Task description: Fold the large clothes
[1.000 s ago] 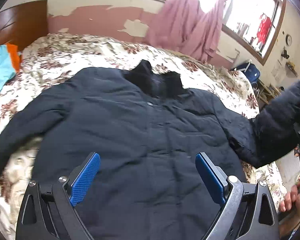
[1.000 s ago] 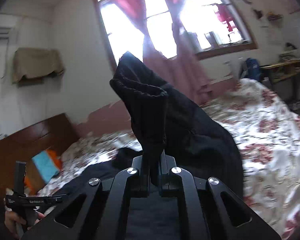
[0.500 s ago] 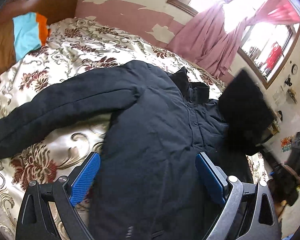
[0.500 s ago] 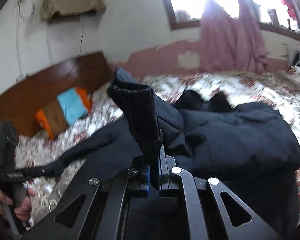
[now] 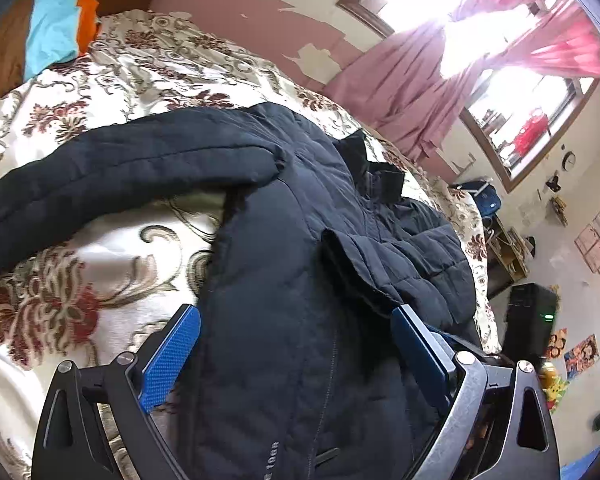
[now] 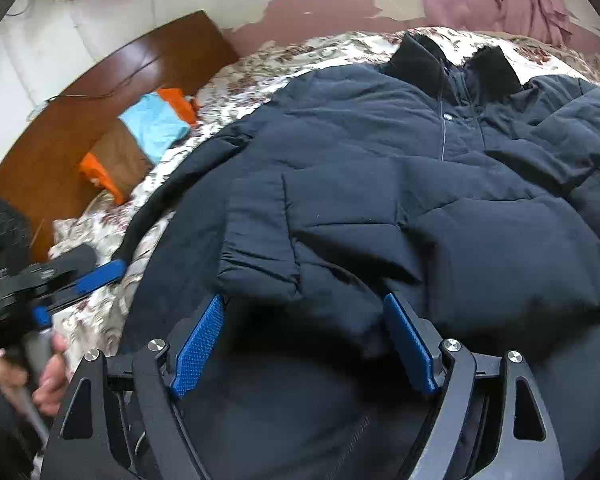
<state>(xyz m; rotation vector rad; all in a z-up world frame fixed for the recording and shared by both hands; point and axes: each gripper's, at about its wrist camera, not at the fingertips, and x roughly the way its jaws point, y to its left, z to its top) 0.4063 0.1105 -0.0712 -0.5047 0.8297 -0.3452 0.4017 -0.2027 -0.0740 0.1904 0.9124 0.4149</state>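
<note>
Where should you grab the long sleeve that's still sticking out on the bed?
Probably at the cuff end of the sleeve, coming in from the open bedspread side. That sleeve lies flat and stretched away from the jacket, so its thin end is free to pinch and swing across the chest. The open left tool is nearest.

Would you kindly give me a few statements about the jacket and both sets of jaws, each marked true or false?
1. The right gripper has its jaws open. True.
2. One sleeve lies folded across the dark jacket's front. True.
3. The left gripper is clamped on a sleeve. False: its jaws are open, holding nothing.
4. The jacket lies on a bare wooden floor. False: it lies on a floral bedspread.
5. The other sleeve lies stretched out over the bedspread. True.
</note>
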